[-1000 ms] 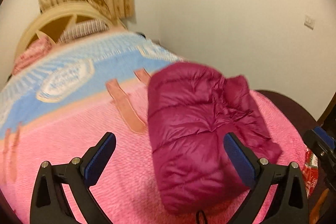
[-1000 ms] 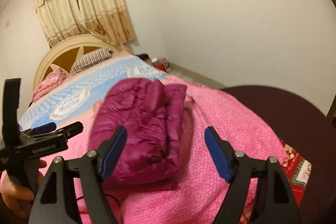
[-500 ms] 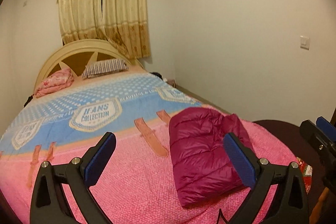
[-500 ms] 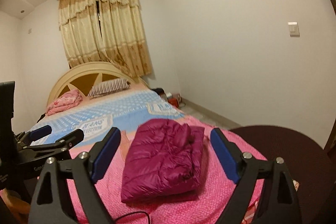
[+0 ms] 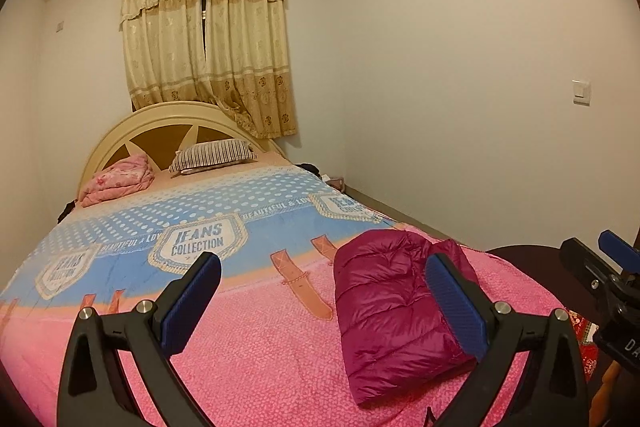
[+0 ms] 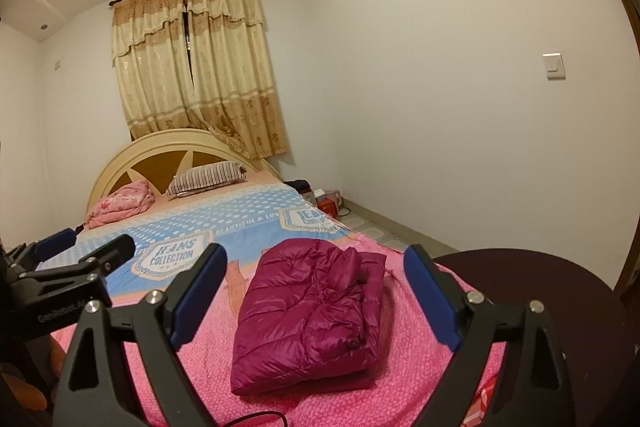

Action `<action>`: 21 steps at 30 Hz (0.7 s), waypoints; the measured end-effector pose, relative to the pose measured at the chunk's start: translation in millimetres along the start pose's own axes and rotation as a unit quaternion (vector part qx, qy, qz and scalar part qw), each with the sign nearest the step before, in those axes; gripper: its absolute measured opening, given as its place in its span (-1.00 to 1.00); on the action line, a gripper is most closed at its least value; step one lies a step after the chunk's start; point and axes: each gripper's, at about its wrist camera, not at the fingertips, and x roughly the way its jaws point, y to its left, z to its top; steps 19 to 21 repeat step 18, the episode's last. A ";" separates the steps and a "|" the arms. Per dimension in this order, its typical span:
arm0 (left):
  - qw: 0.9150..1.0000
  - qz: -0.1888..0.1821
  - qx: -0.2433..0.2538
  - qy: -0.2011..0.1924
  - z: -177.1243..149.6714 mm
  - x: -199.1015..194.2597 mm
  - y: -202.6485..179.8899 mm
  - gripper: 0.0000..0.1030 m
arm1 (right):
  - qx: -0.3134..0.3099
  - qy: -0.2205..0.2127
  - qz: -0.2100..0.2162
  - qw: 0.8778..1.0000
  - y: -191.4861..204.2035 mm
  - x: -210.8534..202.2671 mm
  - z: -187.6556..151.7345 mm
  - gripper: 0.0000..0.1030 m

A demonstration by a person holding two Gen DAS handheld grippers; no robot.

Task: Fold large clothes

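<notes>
I see the magenta puffer jacket (image 6: 310, 311) lying folded into a compact bundle on the pink end of the bed (image 6: 408, 359), near its foot corner. My right tongs (image 6: 316, 303) hang above it with jaws spread wide after just opening, nothing between the pads. My left tongs (image 5: 322, 303) are also spread wide and empty, the jacket (image 5: 394, 319) beyond them, untouched on the bed (image 5: 256, 347).

Both tongs (image 5: 322, 301) (image 6: 316, 291) raised off folded jacket (image 6: 308, 315), right jaws just widened
</notes>
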 end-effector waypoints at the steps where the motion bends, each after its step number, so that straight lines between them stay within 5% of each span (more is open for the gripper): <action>1: 1.000 0.001 0.002 -0.001 0.2 -0.2 -1.0 0.98 | 0.001 0.000 0.000 1.000 -0.3 -0.1 0.4 0.79; 7: 1.000 0.008 0.011 -0.007 0.3 -2.3 -6.0 0.98 | 0.002 -0.003 -0.004 1.000 -1.6 -1.2 -0.7 0.79; 13: 0.998 -0.053 -0.014 0.022 0.1 11.4 3.0 0.98 | 0.004 0.008 -0.005 1.000 -1.9 3.8 -3.1 0.80; 21: 0.999 -0.030 0.007 0.015 -1.6 11.3 0.0 0.98 | 0.015 0.020 -0.002 1.000 -5.1 7.1 -4.9 0.80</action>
